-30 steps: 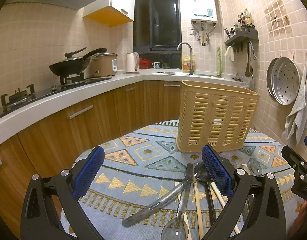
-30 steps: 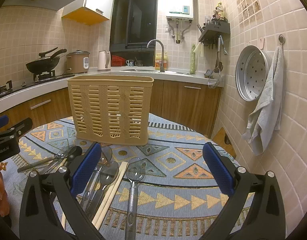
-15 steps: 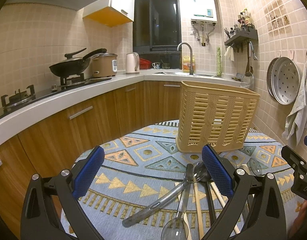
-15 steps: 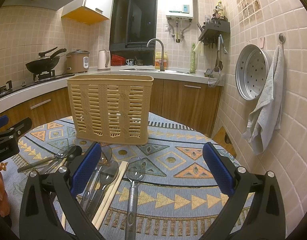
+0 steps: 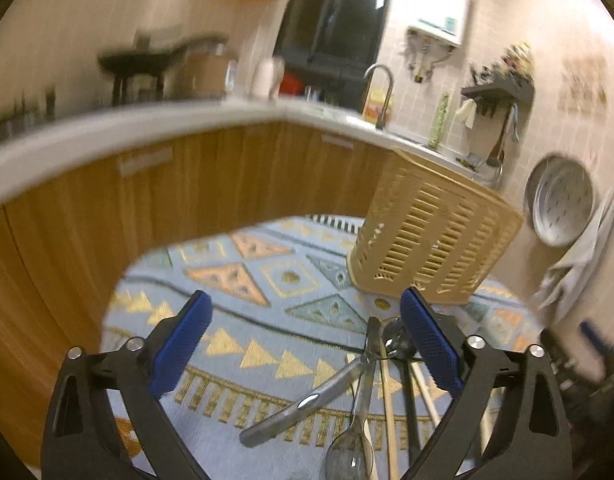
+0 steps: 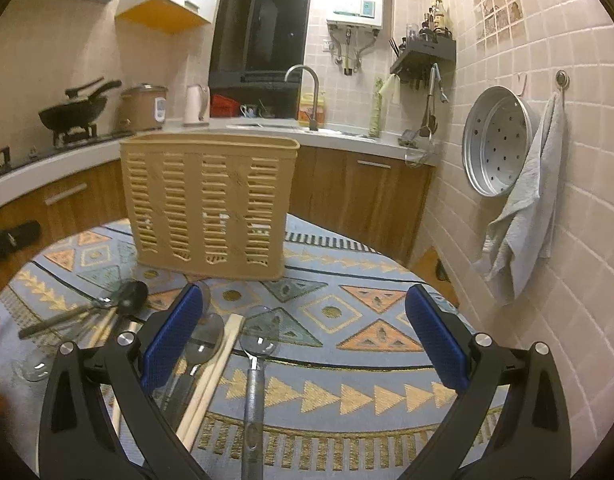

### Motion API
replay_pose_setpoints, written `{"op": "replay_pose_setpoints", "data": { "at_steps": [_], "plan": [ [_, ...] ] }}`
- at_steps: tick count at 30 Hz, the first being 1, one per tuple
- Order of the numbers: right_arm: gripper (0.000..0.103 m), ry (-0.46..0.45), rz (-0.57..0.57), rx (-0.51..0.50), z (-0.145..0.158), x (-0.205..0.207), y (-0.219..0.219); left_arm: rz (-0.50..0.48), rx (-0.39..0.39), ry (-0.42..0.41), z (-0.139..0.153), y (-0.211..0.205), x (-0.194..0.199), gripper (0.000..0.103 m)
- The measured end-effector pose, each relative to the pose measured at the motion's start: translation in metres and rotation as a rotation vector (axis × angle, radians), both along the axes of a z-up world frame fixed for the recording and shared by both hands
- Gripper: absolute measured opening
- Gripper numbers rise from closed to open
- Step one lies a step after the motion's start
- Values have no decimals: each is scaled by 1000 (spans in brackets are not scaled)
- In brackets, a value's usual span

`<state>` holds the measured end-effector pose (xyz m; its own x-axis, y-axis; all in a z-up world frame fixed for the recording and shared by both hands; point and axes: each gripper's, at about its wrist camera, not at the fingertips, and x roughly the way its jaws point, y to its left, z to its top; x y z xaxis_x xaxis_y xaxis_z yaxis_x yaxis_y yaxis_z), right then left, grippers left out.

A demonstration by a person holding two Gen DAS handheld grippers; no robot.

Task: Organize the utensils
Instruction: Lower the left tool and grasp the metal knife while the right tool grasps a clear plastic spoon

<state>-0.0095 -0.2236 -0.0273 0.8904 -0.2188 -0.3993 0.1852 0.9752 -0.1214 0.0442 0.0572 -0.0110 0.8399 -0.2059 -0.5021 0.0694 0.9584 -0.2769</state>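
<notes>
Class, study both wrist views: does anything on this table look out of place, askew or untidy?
Yes. The utensils lie loose on the patterned cloth rather than in the beige basket: a metal spoon, wooden chopsticks and a crossed, overlapping heap with a dark ladle. Both tongs, left and right, are open and empty.

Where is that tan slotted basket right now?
The tan slotted basket stands upright on the patterned tablecloth, centre-left in the right wrist view, just behind the spoons and chopsticks.

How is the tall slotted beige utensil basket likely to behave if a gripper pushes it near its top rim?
The basket looks like thin slotted plastic and seems empty, so it is probably light. Tall on a narrower base, it may tip rather than slide. The woven tablecloth likely adds grip, making tipping likelier.
</notes>
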Motion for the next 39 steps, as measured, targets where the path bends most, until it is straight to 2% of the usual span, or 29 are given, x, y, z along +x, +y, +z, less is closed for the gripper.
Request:
{"op": "replay_pose_setpoints", "data": {
  "at_steps": [2,3,4,5,7,8,9,11,15,17,20,21,23,27,29,35,37,38,39],
  "plan": [
    [97,16,-2,4,-1,2,-2,-38,-35,75,1,16,11,88],
    [97,22,-5,10,-1,3,-5,-59,-23,109,2,21,15,79],
    [97,36,-13,13,-2,5,-7,-81,8,146,1,25,19,76],
    [97,58,-7,19,-2,8,-9,-111,73,202,0,24,25,72],
    [94,132,36,67,-4,15,-13,-153,158,267,-3,19,30,67],
    [85,157,44,78,-5,18,-14,-198,205,297,-5,14,33,60],
    [82,207,58,92,-5,23,-16,-245,226,312,-7,9,33,57],
    [69,264,84,107,-3,29,-18,-368,250,346,-10,-5,37,57],
    [64,361,138,147,4,42,-25,-503,378,385,-15,-33,42,50],
    [58,393,161,151,6,46,-28,-552,419,424,-21,-43,48,48],
    [57,438,185,143,7,51,-28,-606,467,474,-29,-50,57,43],
    [57,469,200,154,5,54,-28,-628,475,495,-33,-53,60,37],
    [53,518,225,185,3,60,-30,-656,508,528,-41,-58,62,32],
    [52,620,262,240,-6,70,-29,-678,560,545,-42,-66,68,32],
    [44,673,279,278,-12,75,-28,-686,597,549,-43,-73,71,32],
    [43,794,286,307,-22,86,-27,-682,622,568,-43,-92,90,32],
    [42,824,278,313,-25,89,-27,-664,610,563,-45,-98,98,26],
    [38,841,265,317,-28,91,-28,-647,610,554,-43,-99,101,13],
    [36,851,253,317,-30,93,-28,-627,610,547,-43,-100,103,9]
  ]
}}
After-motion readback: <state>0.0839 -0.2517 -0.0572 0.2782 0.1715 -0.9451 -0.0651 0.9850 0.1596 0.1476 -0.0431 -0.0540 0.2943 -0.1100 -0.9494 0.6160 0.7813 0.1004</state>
